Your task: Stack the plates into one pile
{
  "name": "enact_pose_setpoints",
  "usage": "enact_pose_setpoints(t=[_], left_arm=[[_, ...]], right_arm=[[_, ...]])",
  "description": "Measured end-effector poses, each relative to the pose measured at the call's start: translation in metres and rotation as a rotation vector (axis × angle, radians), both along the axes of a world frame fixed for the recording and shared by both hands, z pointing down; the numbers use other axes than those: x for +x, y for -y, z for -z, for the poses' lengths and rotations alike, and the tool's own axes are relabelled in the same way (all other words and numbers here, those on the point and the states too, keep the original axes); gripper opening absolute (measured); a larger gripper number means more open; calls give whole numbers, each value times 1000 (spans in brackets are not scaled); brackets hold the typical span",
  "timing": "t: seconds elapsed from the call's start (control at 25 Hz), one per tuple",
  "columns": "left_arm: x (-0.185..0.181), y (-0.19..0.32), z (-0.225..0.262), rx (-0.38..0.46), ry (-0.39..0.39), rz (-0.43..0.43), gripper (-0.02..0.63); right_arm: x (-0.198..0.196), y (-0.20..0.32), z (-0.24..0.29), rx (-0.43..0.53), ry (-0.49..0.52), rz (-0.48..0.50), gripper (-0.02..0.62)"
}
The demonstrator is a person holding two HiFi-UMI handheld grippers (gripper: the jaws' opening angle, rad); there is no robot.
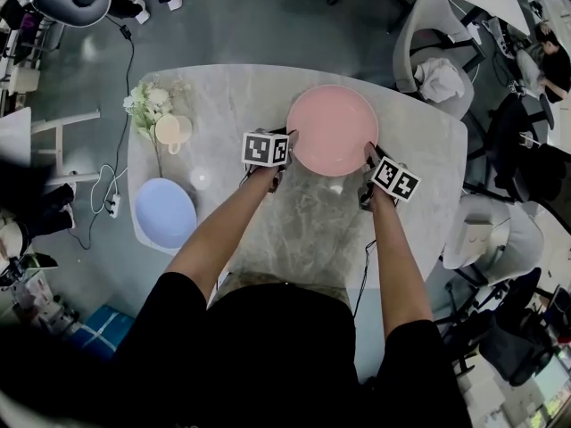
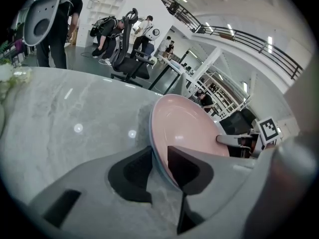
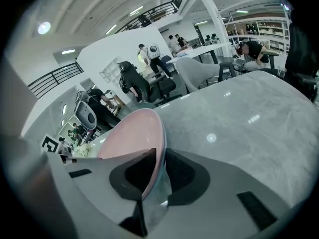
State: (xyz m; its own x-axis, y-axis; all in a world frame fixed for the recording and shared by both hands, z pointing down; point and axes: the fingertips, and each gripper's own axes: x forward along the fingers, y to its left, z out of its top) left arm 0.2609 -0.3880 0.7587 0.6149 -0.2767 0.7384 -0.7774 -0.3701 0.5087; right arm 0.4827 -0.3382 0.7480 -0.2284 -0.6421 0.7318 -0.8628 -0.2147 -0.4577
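Observation:
A pink plate point(image 1: 332, 127) lies flat on the grey marble table point(image 1: 303, 221), toward its far side. My left gripper point(image 1: 285, 150) is at the plate's left rim and my right gripper point(image 1: 369, 163) at its right rim. In the left gripper view the plate point(image 2: 192, 126) has its rim between the two pads of the left gripper point(image 2: 159, 166), which press on it. The right gripper view shows the same for the right gripper point(image 3: 160, 168) on the plate point(image 3: 132, 133). A pale blue plate point(image 1: 165, 212) sits apart at the table's left edge.
A cream cup point(image 1: 171, 130) and a bunch of white flowers point(image 1: 147, 103) stand at the table's far left. Office chairs point(image 1: 437, 52) stand close to the table on the right. People are farther back in the room.

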Motion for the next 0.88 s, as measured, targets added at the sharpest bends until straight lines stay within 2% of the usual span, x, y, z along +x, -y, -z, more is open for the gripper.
enact_pose_setpoints(t=[0.24, 0.52, 0.88], left_arm=[[-3, -19, 25, 37, -10, 21, 101], [8, -64, 57, 98, 19, 15, 100], [13, -154, 83, 103, -17, 114, 91]], right_arm=[[-3, -24, 21, 38, 10, -20, 63], [6, -73, 47, 83, 1, 17, 64], [14, -155, 71, 130, 23, 59, 63]])
